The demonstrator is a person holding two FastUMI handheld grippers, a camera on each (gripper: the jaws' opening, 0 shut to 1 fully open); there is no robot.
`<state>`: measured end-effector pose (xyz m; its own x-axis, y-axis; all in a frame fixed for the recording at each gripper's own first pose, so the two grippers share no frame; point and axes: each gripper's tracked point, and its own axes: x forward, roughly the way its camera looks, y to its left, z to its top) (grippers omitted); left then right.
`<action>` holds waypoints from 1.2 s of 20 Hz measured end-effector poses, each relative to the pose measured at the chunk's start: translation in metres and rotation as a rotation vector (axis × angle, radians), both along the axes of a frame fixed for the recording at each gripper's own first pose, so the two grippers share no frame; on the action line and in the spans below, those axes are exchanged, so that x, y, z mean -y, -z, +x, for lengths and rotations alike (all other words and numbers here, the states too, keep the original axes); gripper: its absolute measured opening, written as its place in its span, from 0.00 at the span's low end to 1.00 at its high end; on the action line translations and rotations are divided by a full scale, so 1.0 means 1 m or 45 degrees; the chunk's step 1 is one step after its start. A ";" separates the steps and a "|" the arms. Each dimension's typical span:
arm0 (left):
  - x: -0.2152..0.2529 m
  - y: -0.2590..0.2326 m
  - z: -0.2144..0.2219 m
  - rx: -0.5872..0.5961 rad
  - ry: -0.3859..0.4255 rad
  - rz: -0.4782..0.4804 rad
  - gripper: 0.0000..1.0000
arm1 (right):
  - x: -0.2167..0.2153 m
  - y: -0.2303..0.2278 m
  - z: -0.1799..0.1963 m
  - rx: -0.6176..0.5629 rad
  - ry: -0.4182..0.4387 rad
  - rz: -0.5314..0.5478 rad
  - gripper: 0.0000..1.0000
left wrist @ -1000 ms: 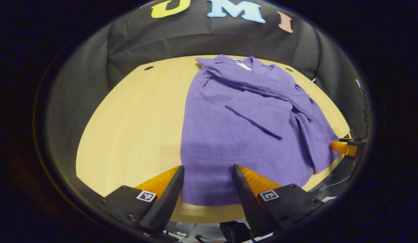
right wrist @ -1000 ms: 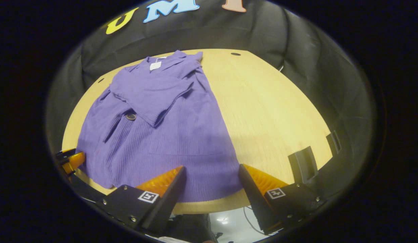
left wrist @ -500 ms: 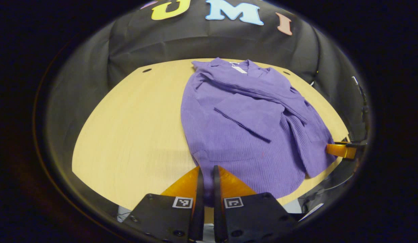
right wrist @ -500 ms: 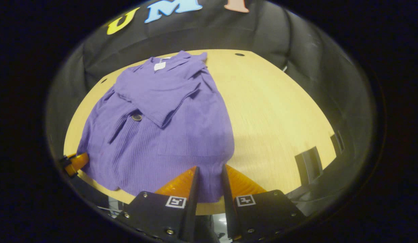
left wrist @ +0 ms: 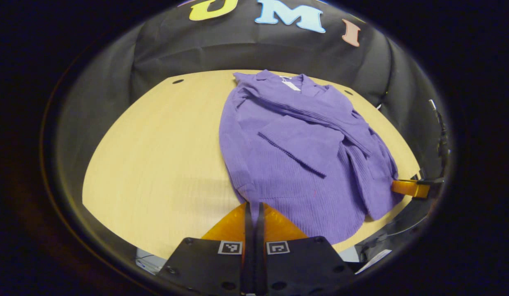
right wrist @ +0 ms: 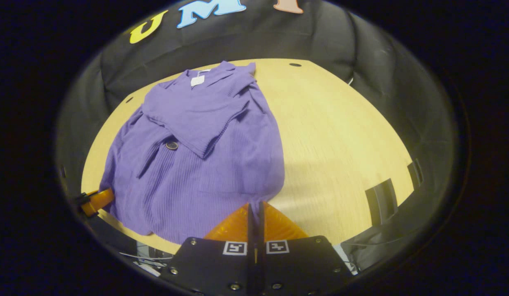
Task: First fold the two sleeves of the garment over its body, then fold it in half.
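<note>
Garment (left wrist: 295,156) hem between closed fingers (left wrist: 247,213)

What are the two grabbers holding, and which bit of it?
Both hold the purple shirt by its bottom hem: the left gripper pinches one near corner, the right gripper the other. Both jaws are closed on the cloth.

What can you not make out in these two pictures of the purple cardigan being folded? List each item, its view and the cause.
1. Left gripper view: the cardigan's near hem corner inside the left claw, hidden by its closed fingers.
2. Right gripper view: the hem corner inside the right claw, hidden likewise.
3. Right gripper view: the neck label, too small to read.
4. Both views: the table's near edge, covered by the claw bodies.
</note>
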<state>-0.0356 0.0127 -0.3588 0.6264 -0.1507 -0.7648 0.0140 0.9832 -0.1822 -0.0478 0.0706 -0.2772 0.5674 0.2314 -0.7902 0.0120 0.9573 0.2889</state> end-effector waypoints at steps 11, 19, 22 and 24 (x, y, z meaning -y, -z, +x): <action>0.004 -0.057 0.012 -0.033 -0.187 -0.461 0.07 | 0.007 -0.054 0.015 0.020 0.066 0.396 0.05; 0.030 -0.135 0.055 0.122 -0.247 -0.558 0.06 | 0.009 -0.130 0.080 0.191 -0.103 0.553 0.02; 0.036 -0.168 0.083 0.213 -0.245 -0.567 0.07 | 0.016 -0.152 0.103 0.248 -0.132 0.577 0.02; 0.039 -0.189 0.104 0.284 -0.221 -0.571 0.06 | 0.024 -0.167 0.121 0.289 -0.122 0.583 0.01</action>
<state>0.0686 -0.0260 -0.1693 0.8114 -0.3120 -0.4943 -0.0554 0.8007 -0.5965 0.0728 0.0466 -0.1105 0.6720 0.5841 -0.4553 -0.1811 0.7257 0.6637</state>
